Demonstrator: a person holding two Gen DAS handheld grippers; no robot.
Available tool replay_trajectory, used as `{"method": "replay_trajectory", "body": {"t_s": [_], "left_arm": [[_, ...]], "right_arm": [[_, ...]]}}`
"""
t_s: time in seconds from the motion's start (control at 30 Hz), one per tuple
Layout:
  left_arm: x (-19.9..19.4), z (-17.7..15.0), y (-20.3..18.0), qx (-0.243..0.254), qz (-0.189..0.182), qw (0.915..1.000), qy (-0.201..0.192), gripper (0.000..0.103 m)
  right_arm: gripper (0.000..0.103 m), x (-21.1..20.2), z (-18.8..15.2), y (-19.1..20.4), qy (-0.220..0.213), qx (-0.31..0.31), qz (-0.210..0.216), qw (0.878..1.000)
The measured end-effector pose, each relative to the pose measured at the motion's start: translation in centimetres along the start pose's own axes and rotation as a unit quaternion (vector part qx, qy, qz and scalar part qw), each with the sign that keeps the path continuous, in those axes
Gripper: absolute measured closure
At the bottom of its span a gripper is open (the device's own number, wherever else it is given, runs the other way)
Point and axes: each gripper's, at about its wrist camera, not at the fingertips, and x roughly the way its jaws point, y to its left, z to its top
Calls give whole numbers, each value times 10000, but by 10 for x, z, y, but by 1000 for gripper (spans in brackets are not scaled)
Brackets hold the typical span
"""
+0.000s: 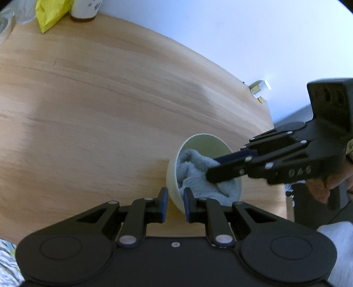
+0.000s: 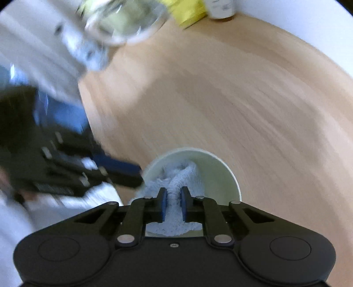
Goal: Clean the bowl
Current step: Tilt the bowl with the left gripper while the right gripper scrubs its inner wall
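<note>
A pale green bowl [image 1: 174,176] is held tilted above the wooden table [image 1: 99,99]. My left gripper [image 1: 175,204] is shut on the bowl's near rim, one finger outside and one inside. A light blue towel [image 1: 194,172] is bunched inside the bowl. My right gripper [image 1: 215,171] reaches in from the right and is shut on the towel. In the right wrist view the right gripper [image 2: 173,204] pinches the towel [image 2: 176,176] inside the bowl [image 2: 218,172], and the left gripper [image 2: 130,174] holds the rim at the left. That view is blurred.
A yellow packet [image 1: 49,13] and a white jar [image 1: 85,10] stand at the table's far edge. A small capped bottle [image 1: 260,88] lies at the right edge. A glass bowl [image 2: 123,19] shows blurred at the far left.
</note>
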Motion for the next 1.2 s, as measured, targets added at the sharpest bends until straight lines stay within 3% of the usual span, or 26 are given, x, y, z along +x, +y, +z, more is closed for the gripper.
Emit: {"method": "replay_trajectory", "body": {"t_s": [0.1, 0.2, 0.37, 0.53, 0.63, 0.7, 0.87, 0.97, 1.13, 1.2], "left_arm": [[3, 2, 1, -55, -60, 10000, 15, 90], [8, 2, 4, -118, -14, 9999, 32, 91], [17, 2, 2, -100, 118, 9999, 24, 91], [28, 5, -3, 12, 249, 9997, 50, 91], [34, 6, -9, 218, 385, 9990, 32, 94], [36, 9, -15, 410, 483, 9980, 46, 94], [40, 9, -29, 990, 597, 9933, 86, 93], [43, 8, -29, 1094, 492, 9927, 145, 89], [48, 5, -37, 1583, 614, 9852, 231, 86], [51, 4, -37, 1672, 675, 9832, 277, 86]], "right_arm": [[91, 7, -3, -12, -181, 535, 298, 9980], [91, 16, -8, -6, -114, 533, 415, 9977], [92, 30, -17, 10, 214, -90, 124, 9997], [92, 48, -16, 33, 571, -948, -299, 9934], [92, 59, -16, 49, 814, -1543, -528, 9833], [92, 64, -21, 63, 1091, -2135, -727, 9681], [92, 66, -23, 71, 1615, -2533, -966, 9489], [92, 64, -29, 77, 1800, -2925, -1370, 9291], [92, 65, -36, 90, 1614, -3308, -2117, 9054], [93, 65, -40, 94, 1393, -3363, -2277, 9031]]}}
